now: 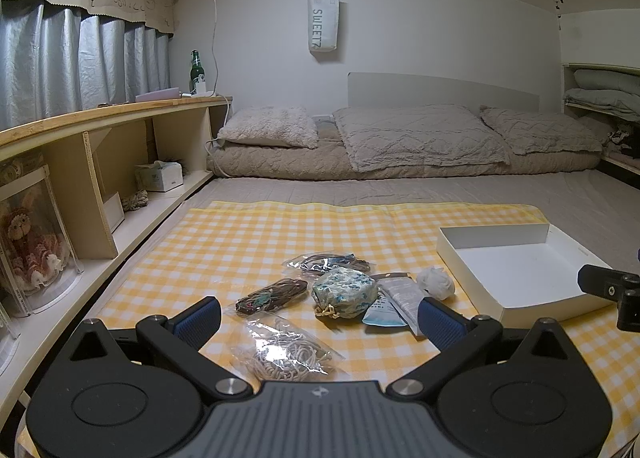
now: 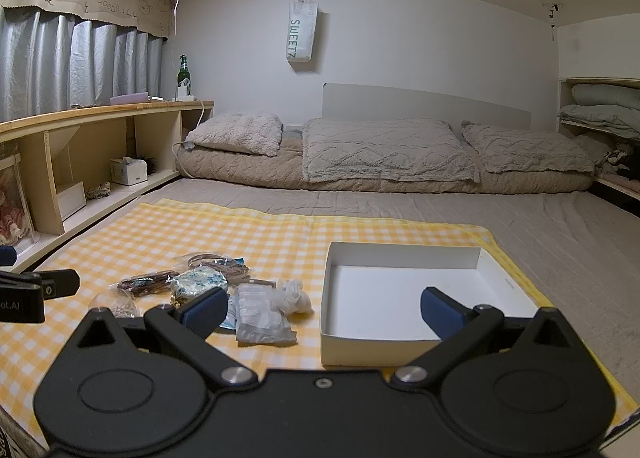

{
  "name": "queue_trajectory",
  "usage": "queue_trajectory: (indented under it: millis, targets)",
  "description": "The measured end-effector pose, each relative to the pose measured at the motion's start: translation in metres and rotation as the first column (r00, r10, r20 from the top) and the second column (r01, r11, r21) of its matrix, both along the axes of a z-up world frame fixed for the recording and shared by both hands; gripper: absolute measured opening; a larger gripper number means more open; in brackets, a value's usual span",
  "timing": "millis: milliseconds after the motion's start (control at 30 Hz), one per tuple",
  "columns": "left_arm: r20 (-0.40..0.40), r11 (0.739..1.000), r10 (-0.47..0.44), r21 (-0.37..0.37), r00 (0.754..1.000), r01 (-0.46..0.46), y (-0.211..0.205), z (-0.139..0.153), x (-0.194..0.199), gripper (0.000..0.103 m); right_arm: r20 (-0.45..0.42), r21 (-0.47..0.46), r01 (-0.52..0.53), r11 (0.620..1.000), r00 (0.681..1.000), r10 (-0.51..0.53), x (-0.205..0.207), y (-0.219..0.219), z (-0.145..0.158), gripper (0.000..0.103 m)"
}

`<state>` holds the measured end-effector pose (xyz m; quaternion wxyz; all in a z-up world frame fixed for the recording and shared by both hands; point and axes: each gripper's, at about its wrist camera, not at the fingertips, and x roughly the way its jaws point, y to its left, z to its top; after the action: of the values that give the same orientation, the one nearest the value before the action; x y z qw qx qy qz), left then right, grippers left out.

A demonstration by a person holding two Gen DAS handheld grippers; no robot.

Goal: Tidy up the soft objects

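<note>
Small soft items lie on a yellow checked cloth (image 1: 248, 234): a blue-flowered drawstring pouch (image 1: 345, 293), a clear bag of pale cord (image 1: 286, 352), two bags of dark cords (image 1: 271, 294), a grey sachet (image 1: 402, 298) and a white crumpled ball (image 1: 436, 282). An empty white box (image 1: 520, 274) stands to their right. My left gripper (image 1: 320, 322) is open and empty above the cord bag. My right gripper (image 2: 324, 310) is open and empty, over the sachet (image 2: 262, 316) and the box's near-left corner (image 2: 400, 290). The pouch (image 2: 198, 284) and ball (image 2: 294, 296) also show there.
A low wooden shelf (image 1: 100, 129) runs along the left with a tissue box (image 1: 160, 175) and a boxed doll (image 1: 28, 250). Folded bedding and pillows (image 1: 416, 137) lie at the back. Another shelf with blankets (image 2: 600, 109) stands at the right.
</note>
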<state>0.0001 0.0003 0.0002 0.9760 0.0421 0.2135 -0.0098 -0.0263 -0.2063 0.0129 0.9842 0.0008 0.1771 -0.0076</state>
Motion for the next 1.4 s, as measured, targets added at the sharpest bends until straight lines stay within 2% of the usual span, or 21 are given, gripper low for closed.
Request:
queue_trajectory:
  millis: [1400]
  targets:
    - [-0.002, 1.000, -0.001, -0.002, 1.000, 0.001, 0.0001, 0.0001, 0.0000, 0.103, -0.004, -0.003, -0.002, 1.000, 1.000, 0.002, 0.0006, 0.0026, -0.0018, 0.103]
